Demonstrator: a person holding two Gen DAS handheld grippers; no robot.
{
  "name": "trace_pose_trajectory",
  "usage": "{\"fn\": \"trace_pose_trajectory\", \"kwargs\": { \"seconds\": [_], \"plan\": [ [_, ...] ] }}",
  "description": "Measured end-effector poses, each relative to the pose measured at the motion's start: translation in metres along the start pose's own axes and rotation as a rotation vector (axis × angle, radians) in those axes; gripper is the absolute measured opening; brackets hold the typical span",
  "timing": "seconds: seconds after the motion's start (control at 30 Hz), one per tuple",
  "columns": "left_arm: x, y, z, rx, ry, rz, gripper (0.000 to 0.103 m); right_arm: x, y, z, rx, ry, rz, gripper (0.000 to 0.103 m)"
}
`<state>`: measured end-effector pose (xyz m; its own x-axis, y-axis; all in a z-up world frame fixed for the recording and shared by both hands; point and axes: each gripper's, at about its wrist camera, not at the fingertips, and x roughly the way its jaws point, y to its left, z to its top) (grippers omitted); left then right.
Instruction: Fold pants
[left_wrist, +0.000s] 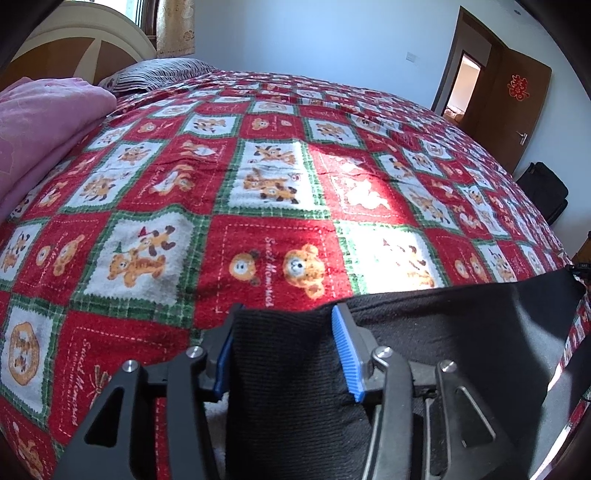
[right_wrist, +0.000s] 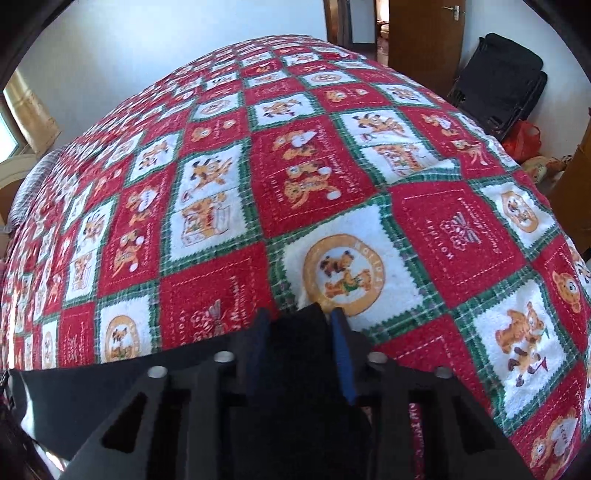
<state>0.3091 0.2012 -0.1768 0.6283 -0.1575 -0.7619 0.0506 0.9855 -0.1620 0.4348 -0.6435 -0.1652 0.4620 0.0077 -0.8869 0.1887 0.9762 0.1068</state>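
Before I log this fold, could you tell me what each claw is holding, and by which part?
Both hold the black pants by the top edge: the left claw straddles a bunched corner, the right claw pinches the other end.

The left gripper (left_wrist: 286, 354) is matte black with cut-out linkage arms, silver round pivot pins and ribbed bright blue rubber pads. The right gripper (right_wrist: 300, 354) looks identical, its blue pads shadowed.

Bedspread (left_wrist: 280, 177) lies open ahead, room to pass over centre and far side. Pink blanket (left_wrist: 40, 133) piled at left, w/ pillow (left_wrist: 159, 75) behind.
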Motion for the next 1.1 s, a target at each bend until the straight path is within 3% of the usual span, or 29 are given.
{"fn": "trace_pose_trajectory", "kwargs": {
  "seconds": [0.07,0.1,0.2,0.5,1.1],
  "plan": [
    [-0.002,0.002,0.001,0.002,0.004,-0.006,0.036,-0.002,0.002,-0.001,-0.009,-0.005,-0.007,0.008],
    [-0.004,0.002,0.001,0.0,-0.002,-0.027,0.028,-0.005,0.003,-0.002,-0.013,-0.017,-0.02,0.006],
    [-0.009,-0.002,0.001,0.026,-0.013,-0.036,0.017,-0.017,0.002,-0.002,-0.004,-0.056,-0.034,0.005],
    [-0.03,-0.001,0.002,0.029,-0.069,-0.048,0.017,-0.063,0.003,-0.012,-0.013,-0.169,-0.032,0.005],
    [-0.073,0.0,-0.005,0.014,-0.17,-0.11,0.017,-0.146,-0.019,-0.066,-0.002,-0.317,0.034,0.005]
  ]
}}
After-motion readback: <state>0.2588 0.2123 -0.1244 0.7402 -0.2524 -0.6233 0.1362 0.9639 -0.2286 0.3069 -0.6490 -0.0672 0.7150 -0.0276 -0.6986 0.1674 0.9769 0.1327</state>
